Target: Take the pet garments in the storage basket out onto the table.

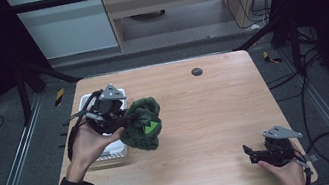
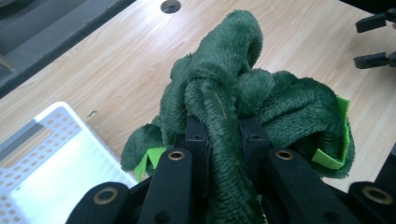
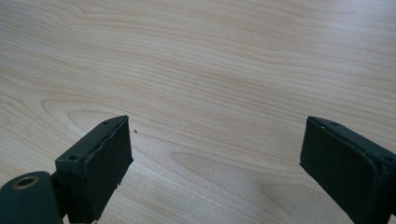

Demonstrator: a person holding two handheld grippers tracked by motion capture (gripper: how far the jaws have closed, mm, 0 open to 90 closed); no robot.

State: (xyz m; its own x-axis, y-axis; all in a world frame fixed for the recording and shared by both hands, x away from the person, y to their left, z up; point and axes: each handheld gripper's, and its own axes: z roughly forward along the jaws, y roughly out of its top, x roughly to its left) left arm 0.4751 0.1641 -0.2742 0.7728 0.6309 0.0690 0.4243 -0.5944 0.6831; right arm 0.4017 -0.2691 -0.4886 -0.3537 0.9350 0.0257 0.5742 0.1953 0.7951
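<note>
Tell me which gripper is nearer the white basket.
Left. The left gripper, clamped on the green plush toy, is right above the white basket at the table's left edge. The right gripper, jaws open, sits far off at the near right corner.

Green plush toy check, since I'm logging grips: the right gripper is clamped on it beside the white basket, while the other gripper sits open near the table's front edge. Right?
Wrong hand. The left gripper is clamped on the green plush toy, as the left gripper view shows, beside the white basket. The right gripper is the one sitting open near the table's front edge.
</note>
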